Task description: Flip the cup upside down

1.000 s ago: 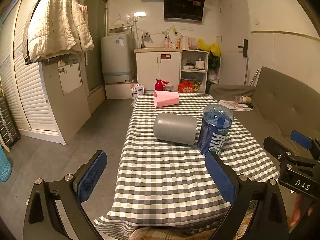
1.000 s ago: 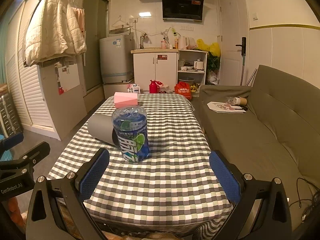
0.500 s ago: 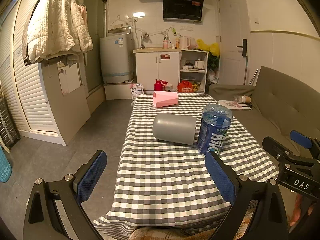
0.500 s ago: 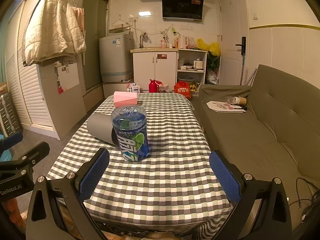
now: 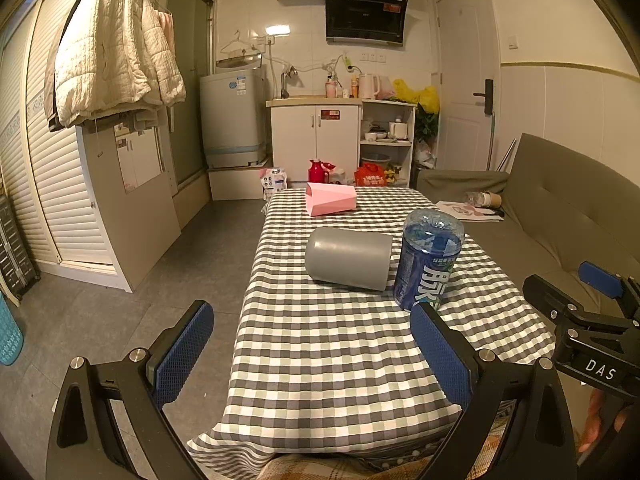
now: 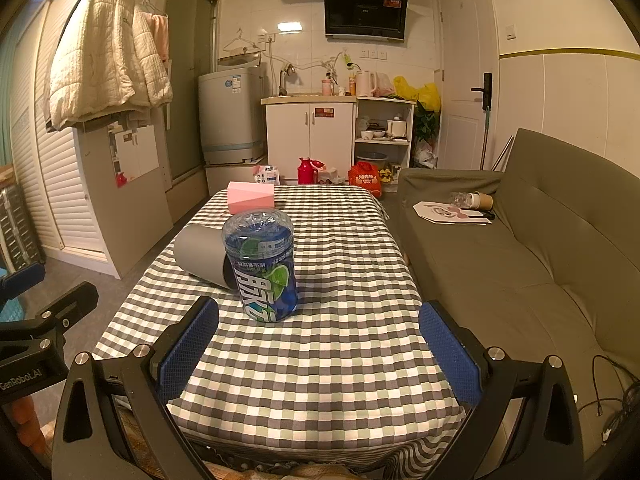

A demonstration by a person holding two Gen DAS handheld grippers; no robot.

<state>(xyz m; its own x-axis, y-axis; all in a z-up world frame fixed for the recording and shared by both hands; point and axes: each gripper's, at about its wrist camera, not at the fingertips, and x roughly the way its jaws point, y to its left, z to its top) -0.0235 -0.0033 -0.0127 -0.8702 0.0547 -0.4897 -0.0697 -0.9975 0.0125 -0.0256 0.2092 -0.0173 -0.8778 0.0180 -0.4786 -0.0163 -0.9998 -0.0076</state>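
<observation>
A plain grey cup [image 5: 347, 258] lies on its side in the middle of the checked tablecloth [image 5: 320, 340], its closed base toward the left. In the right wrist view the grey cup [image 6: 198, 254] is partly hidden behind a blue bottle. My left gripper [image 5: 310, 354] hangs open over the near table edge, well short of the cup, nothing between its blue pads. My right gripper [image 6: 318, 350] is open too, above the near edge, empty. Each gripper shows at the side of the other's view.
A blue drink bottle [image 5: 428, 264] stands upright just right of the cup, touching or nearly so. A pink box [image 5: 331, 198] rests at the far end of the table. A grey sofa [image 6: 540, 240] runs along the right; floor lies to the left.
</observation>
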